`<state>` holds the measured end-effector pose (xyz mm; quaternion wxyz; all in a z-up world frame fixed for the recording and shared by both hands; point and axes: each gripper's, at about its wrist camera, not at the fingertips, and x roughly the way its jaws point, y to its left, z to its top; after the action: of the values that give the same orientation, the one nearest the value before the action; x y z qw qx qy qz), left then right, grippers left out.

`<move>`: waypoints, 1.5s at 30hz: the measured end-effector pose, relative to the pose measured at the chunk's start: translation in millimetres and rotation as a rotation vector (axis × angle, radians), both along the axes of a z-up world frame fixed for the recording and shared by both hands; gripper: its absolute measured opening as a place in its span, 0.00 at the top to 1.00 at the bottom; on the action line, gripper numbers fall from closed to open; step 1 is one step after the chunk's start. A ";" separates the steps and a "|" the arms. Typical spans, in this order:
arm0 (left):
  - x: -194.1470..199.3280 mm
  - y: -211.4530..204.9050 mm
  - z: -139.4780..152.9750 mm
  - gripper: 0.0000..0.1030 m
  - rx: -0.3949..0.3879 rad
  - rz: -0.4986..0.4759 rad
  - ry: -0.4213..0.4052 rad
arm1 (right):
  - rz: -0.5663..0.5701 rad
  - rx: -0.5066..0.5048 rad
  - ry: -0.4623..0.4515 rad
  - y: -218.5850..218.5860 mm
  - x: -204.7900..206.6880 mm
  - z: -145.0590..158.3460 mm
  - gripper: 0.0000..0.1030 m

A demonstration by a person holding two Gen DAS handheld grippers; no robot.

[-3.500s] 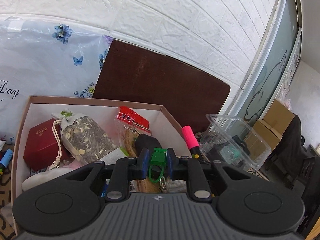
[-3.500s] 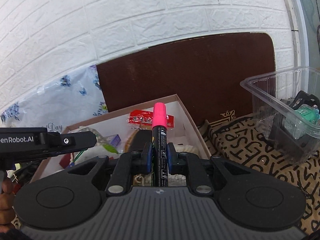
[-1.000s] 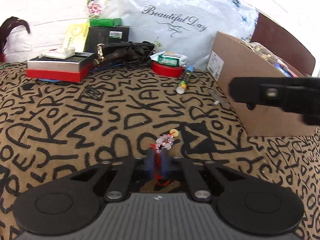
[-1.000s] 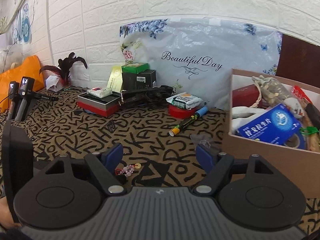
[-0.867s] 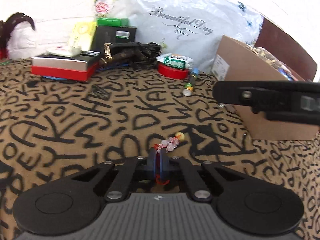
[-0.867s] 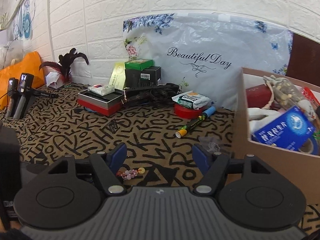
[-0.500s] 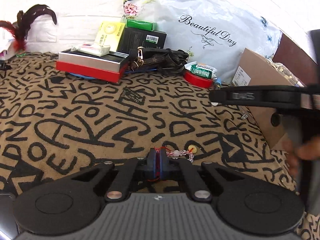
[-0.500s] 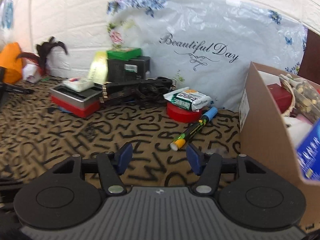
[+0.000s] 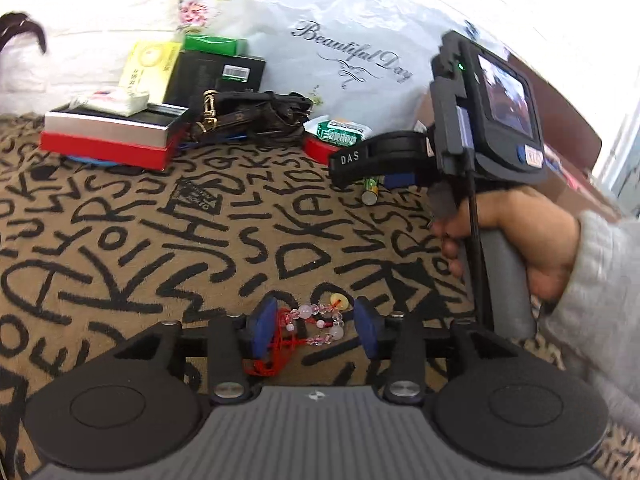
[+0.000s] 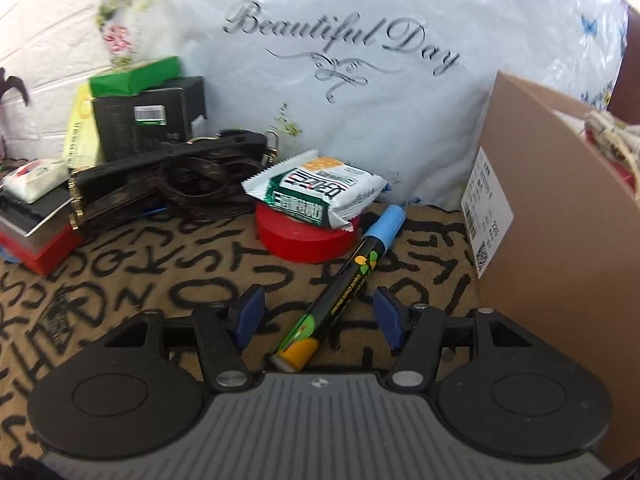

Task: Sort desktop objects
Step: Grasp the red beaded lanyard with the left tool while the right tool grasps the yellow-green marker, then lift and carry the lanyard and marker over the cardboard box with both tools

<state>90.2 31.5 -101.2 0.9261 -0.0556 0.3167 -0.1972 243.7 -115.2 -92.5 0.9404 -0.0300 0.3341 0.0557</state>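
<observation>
Behind everything we see a white brick wall (image 10: 48, 20), and leaning against it a white plastic bag (image 10: 360, 92) printed with flowers and the words "Beautiful Day". The worktop (image 9: 120, 240) is covered by a tan cloth scrawled all over with black letters. At the far right of the left wrist view we make out a dark brown board (image 9: 576, 120) standing upright, and at the far left a dark feather (image 9: 24, 30) against the wall.

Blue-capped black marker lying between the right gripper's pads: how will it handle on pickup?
The blue-capped black marker looks rigid, so probably no flex. Its round barrel may roll on the lettered cloth if nudged. It lies diagonally between the right gripper's open pads, so it could twist on closing.
</observation>
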 end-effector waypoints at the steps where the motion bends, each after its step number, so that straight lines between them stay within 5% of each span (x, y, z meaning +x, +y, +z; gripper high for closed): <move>1: -0.4 -1.6 -0.2 0.61 0.016 -0.002 -0.006 | 0.003 0.007 0.000 -1.2 1.4 -1.2 0.44; 2: -0.6 -3.4 -0.2 0.72 0.033 -0.005 -0.010 | 0.008 0.010 -0.002 -1.4 1.4 -1.5 0.46; 3: 0.4 -4.4 -0.5 0.86 0.045 -0.012 -0.009 | 0.022 0.012 -0.003 -1.3 -0.4 -1.5 0.59; 4: 1.0 -4.5 -0.4 0.89 0.051 -0.017 -0.005 | 0.035 0.010 -0.006 -0.6 -2.9 -1.1 0.66; 15: -5.2 7.6 8.2 0.96 -0.007 0.022 0.037 | 0.113 0.065 0.026 -19.0 -51.0 11.4 0.87; 32: -46.2 5.8 87.2 0.96 -0.095 0.058 -0.117 | 0.226 0.225 -0.105 -63.1 -158.7 70.3 0.87; 45: -29.7 -83.0 151.6 0.95 -0.195 -0.107 -0.200 | 0.092 0.330 -0.320 -161.5 -207.5 123.8 0.87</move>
<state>60.6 -51.4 50.4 0.9314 -0.1087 0.2049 -0.2804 36.2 -276.7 31.3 0.9700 0.1005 0.1656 0.1471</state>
